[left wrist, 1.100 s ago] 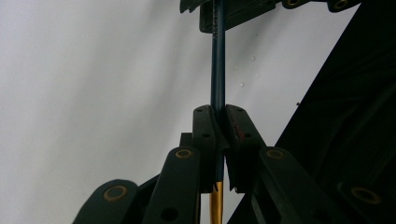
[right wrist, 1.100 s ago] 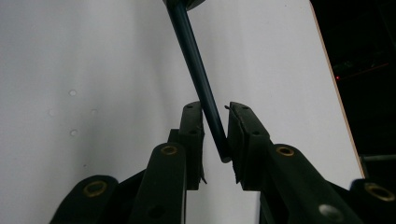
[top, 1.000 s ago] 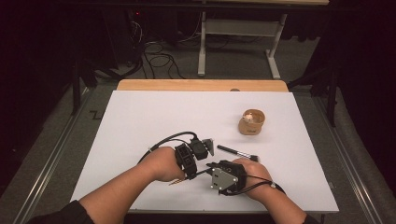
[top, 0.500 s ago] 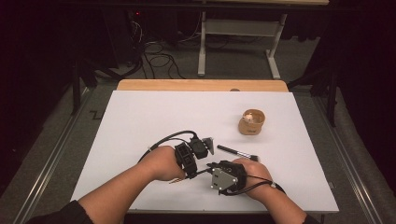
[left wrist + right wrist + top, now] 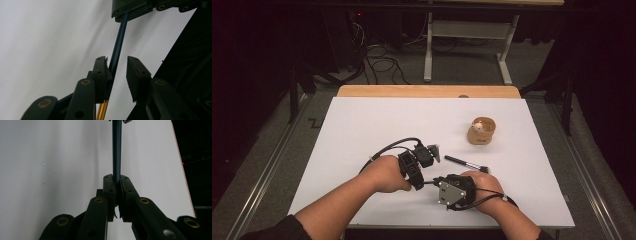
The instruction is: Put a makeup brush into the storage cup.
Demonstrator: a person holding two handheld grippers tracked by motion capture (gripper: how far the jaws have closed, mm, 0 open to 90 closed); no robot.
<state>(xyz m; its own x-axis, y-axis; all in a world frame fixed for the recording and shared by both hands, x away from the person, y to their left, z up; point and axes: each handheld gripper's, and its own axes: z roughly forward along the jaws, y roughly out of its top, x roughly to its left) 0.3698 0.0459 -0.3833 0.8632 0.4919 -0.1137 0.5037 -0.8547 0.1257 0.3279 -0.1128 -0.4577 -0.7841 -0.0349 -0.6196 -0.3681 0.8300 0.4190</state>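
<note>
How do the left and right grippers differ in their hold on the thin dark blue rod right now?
Left gripper: jaws apart, just been opening, thin dark blue rod against one pad, gap to the other. Right gripper: jaws just closed, clamping the same rod. Both point along the rod above the white table sheet.

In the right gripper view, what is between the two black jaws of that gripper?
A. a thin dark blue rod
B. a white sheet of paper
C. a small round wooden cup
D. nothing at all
A: in the right gripper view the jaws of the right gripper are pressed together on the thin dark blue rod, which runs straight up from them over the white table top.
</note>
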